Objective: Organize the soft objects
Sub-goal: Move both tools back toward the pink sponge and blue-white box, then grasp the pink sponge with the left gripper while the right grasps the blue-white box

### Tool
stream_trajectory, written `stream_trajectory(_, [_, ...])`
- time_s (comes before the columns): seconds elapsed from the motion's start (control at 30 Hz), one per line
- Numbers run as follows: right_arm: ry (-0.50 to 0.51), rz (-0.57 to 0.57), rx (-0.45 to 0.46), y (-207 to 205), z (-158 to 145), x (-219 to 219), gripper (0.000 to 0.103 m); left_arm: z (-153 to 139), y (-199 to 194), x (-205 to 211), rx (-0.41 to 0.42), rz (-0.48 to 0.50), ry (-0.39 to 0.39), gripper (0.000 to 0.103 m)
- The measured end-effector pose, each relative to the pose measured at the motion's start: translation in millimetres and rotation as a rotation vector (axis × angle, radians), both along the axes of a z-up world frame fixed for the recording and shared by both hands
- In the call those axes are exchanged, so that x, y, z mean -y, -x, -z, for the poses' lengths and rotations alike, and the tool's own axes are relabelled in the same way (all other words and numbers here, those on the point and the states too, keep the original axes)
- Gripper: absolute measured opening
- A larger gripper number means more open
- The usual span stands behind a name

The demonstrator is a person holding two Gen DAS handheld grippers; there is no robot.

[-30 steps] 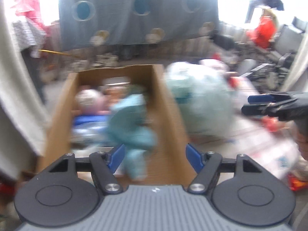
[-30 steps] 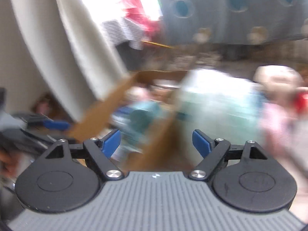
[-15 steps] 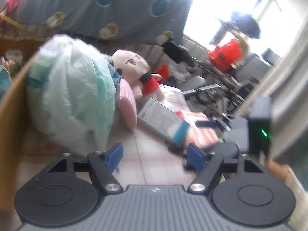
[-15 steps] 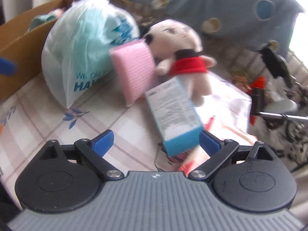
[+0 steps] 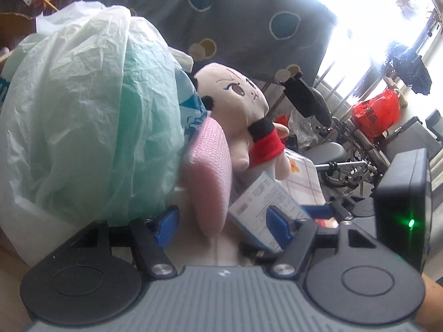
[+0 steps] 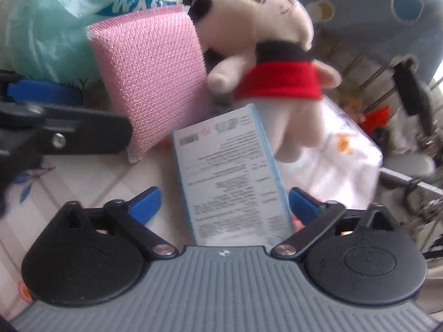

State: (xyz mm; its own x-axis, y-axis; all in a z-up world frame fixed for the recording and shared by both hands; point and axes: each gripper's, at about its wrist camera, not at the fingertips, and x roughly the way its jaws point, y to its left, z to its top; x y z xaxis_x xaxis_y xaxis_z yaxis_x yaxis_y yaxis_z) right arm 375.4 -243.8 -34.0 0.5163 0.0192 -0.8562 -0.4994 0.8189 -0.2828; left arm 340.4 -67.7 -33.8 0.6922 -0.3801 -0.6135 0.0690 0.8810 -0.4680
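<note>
A pink mesh sponge [image 5: 209, 171] leans upright against a bulging pale green plastic bag [image 5: 91, 116]. My left gripper [image 5: 221, 224] is open with the sponge's lower end between its fingers. A cream plush doll [image 5: 243, 105] with a red top lies behind the sponge. In the right wrist view the sponge [image 6: 149, 74] and doll [image 6: 265, 63] sit ahead. My right gripper [image 6: 224, 207] is open around a white and blue printed box [image 6: 232, 182].
The table has a checked floral cloth [image 6: 83, 182]. A grey spotted curtain [image 5: 249, 13] hangs behind. An orange bag [image 5: 376, 110] and metal clutter stand at the far right. The left gripper shows at the left edge of the right wrist view [image 6: 55, 127].
Both grippers swung from the cardboard box toward the table items and moved in close. The sponge now sits between the left fingers and the printed box between the right fingers.
</note>
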Motion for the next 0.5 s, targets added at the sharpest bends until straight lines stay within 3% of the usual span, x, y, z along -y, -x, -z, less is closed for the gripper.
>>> stream_trajectory(0.1, [-0.084,0.098,-0.007,-1.7,-5.2,5.1,0.081,1.4,-2.2,-0.5,0.014,-0.008,-0.024,0.064])
stream_trajectory(0.23, [-0.158,0.137,-0.043,18.5,-12.0,10.4,0.081,5.5,1.0,-5.7,0.016,-0.018,-0.02,0.062])
stream_trajectory(0.43, [-0.34,0.173,-0.084,77.8,-40.7,30.7,0.081,6.6,8.6,-11.5,-0.013,-0.012,0.018,0.064])
stream_trajectory(0.5, [-0.428,0.214,-0.09,104.9,-52.1,44.8,0.082,4.2,12.1,-11.6,-0.014,-0.005,0.021,0.069])
